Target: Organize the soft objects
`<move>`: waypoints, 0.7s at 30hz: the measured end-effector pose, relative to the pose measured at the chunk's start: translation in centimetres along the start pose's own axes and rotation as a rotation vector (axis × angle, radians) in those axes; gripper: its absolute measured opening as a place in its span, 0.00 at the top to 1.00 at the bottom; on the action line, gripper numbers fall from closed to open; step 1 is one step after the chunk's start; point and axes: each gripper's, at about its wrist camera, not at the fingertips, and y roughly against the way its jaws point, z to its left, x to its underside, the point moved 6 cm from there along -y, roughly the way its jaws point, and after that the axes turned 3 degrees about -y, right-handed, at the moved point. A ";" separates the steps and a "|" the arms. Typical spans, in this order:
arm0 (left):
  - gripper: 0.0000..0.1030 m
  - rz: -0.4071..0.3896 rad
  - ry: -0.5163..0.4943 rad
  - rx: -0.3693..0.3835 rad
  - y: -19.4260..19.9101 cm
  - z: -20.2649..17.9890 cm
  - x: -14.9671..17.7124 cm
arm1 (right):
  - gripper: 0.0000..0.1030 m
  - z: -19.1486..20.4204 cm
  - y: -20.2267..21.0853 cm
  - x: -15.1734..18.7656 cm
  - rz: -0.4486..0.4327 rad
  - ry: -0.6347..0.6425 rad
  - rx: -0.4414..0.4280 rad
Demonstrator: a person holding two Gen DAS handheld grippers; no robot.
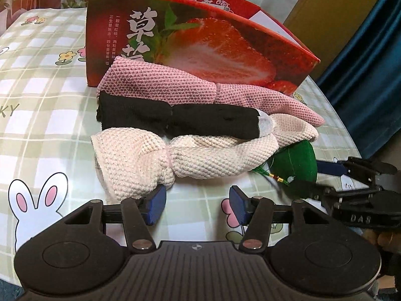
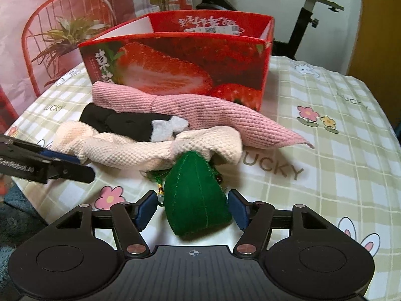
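Waffle-knit cream cloth (image 1: 160, 155) lies bunched at your left gripper (image 1: 198, 207), whose blue pads (image 1: 156, 204) stand parted with bare checked tablecloth (image 1: 45, 130) between them. Behind it lie a black sock (image 1: 180, 119), a pink knit cloth (image 1: 175, 85) and the glossy strawberry box (image 1: 200, 45). Rightward, your right gripper (image 2: 191, 209) straddles the green felt cone (image 2: 195, 200); its pads seem just clear of it, not gripping.
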 end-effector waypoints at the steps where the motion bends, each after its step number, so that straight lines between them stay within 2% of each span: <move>1: 0.44 -0.002 0.002 0.000 -0.1 0.1 -0.1 | 0.42 0.2 -0.1 0.0 0.005 0.005 -0.005; 8: 0.44 -0.021 0.021 -0.011 -0.6 1.0 -1.1 | 0.43 1.8 -1.4 -0.1 0.027 0.019 -0.031; 9: 0.44 -0.024 0.026 -0.011 -0.6 1.2 -1.2 | 0.48 2.0 -1.6 -0.2 0.031 0.014 -0.043; 11: 0.44 -0.026 0.034 -0.010 -0.5 1.3 -1.3 | 0.49 2.3 -2.1 -0.2 0.040 -0.008 -0.069; 21: 0.42 -0.053 0.011 0.065 0.8 -0.5 -2.2 | 0.48 2.2 -1.6 -0.3 -0.002 -0.018 -0.075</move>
